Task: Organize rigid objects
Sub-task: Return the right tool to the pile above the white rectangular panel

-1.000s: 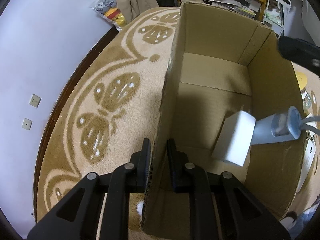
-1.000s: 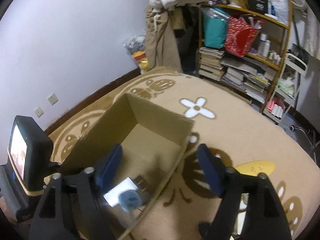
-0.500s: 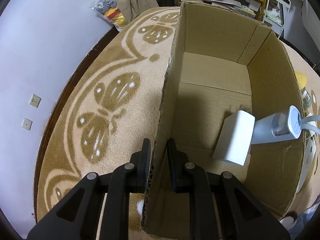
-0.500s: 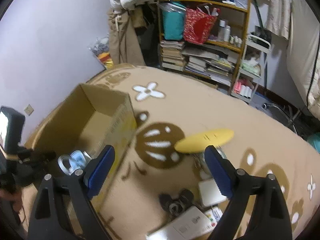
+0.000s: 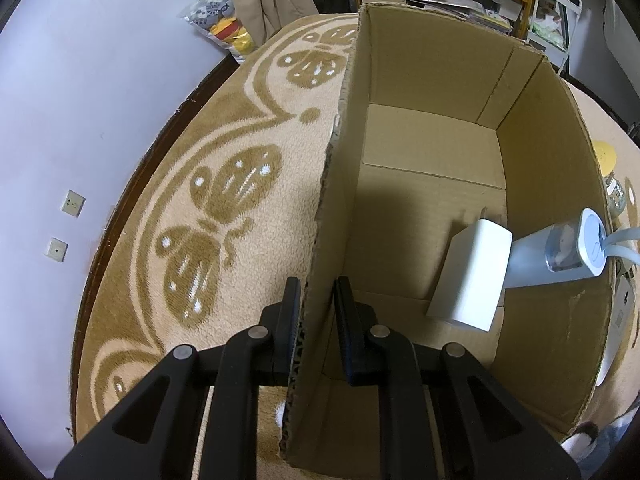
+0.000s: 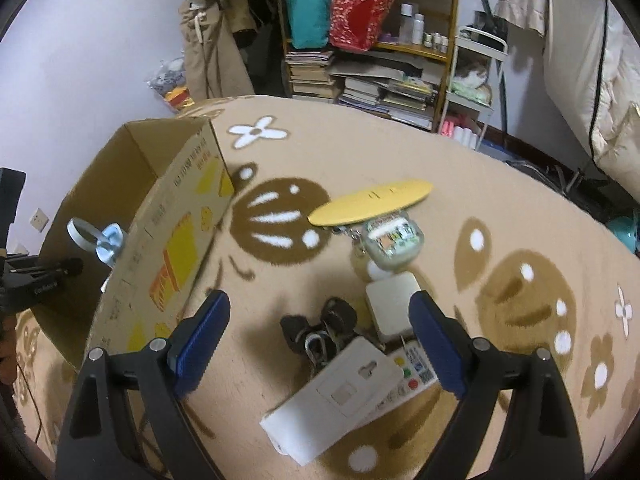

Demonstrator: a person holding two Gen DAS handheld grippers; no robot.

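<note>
My left gripper (image 5: 316, 300) is shut on the near wall of an open cardboard box (image 5: 340, 168), one finger outside and one inside. Inside the box lie a white charger block (image 5: 468, 276) and a pale blue bottle (image 5: 560, 248) with a loop handle, leaning on the right wall. My right gripper (image 6: 316, 320) stands open above loose items on the carpet: black keys (image 6: 320, 332), a white square adapter (image 6: 390, 304), a flat white box (image 6: 340, 392), a yellow oval lid (image 6: 372, 202) and a clear jar (image 6: 390, 246). The same box (image 6: 160, 216) shows at left.
A patterned beige carpet (image 6: 400, 152) covers the floor. Shelves with books and bags (image 6: 360, 40) stand at the back wall. A bag of soft toys (image 5: 220, 20) and hanging clothes sit by the wall. The other gripper's handle (image 6: 24, 276) shows at the left edge.
My right gripper has swung out of the box and to the right, now over the loose items on the carpet; its arm has left the left wrist view. The left gripper has kept still on the wall.
</note>
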